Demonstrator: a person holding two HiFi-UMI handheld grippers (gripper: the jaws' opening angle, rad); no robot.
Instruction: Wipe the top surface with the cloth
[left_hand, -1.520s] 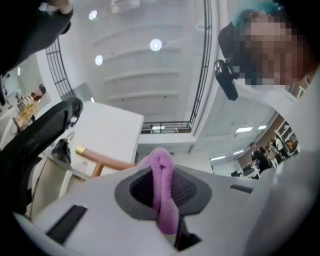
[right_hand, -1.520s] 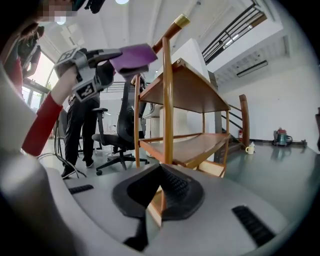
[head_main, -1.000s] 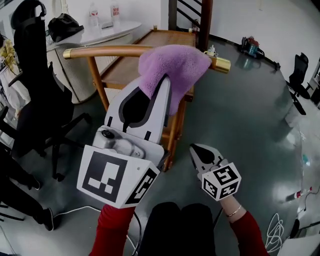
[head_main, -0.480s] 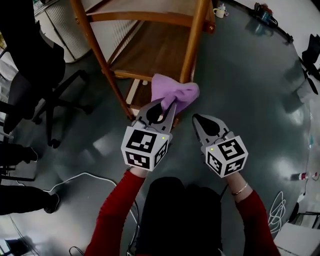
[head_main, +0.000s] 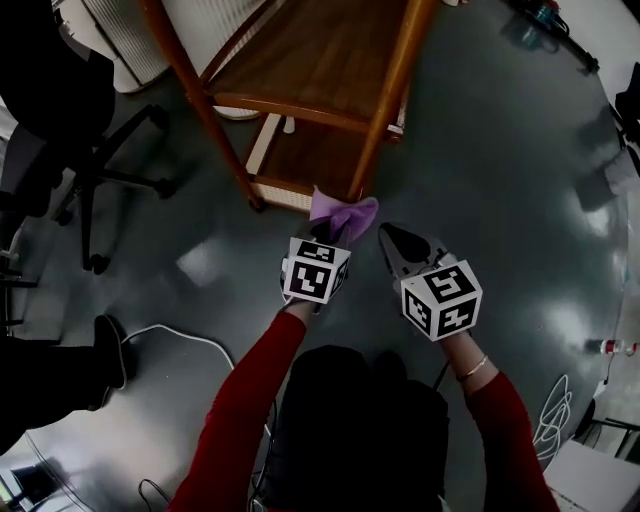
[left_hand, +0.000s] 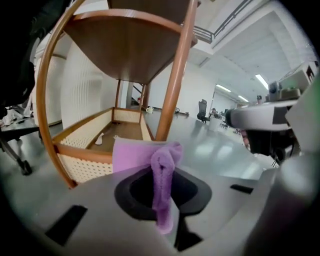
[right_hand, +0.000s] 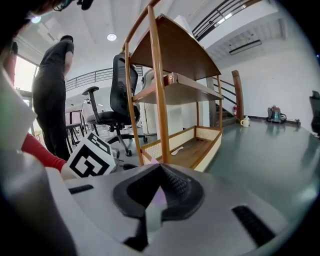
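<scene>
A purple cloth (head_main: 344, 212) is pinched in my left gripper (head_main: 331, 229), which is held low beside the bottom corner of the wooden three-shelf cart (head_main: 330, 60). In the left gripper view the cloth (left_hand: 161, 165) hangs folded between the shut jaws, and the cart's upper shelf (left_hand: 130, 45) shows from underneath. My right gripper (head_main: 386, 233) sits just right of the left one, shut with nothing in it. The right gripper view looks past the right gripper (right_hand: 160, 168) to the cart (right_hand: 175, 75) and the left gripper's marker cube (right_hand: 90, 157). The cart's top surface is out of the head view.
A black office chair (head_main: 70, 120) stands left of the cart. A white cable (head_main: 170, 335) runs over the dark floor at the left; another cable (head_main: 550, 450) coils at the lower right. A person in dark clothes (right_hand: 55, 85) stands behind, and a mug (right_hand: 245, 121) sits on the floor.
My left gripper has come down with the cloth from the cart's top handle to near its bottom shelf. The head view has tilted down; the right gripper stayed beside it.
</scene>
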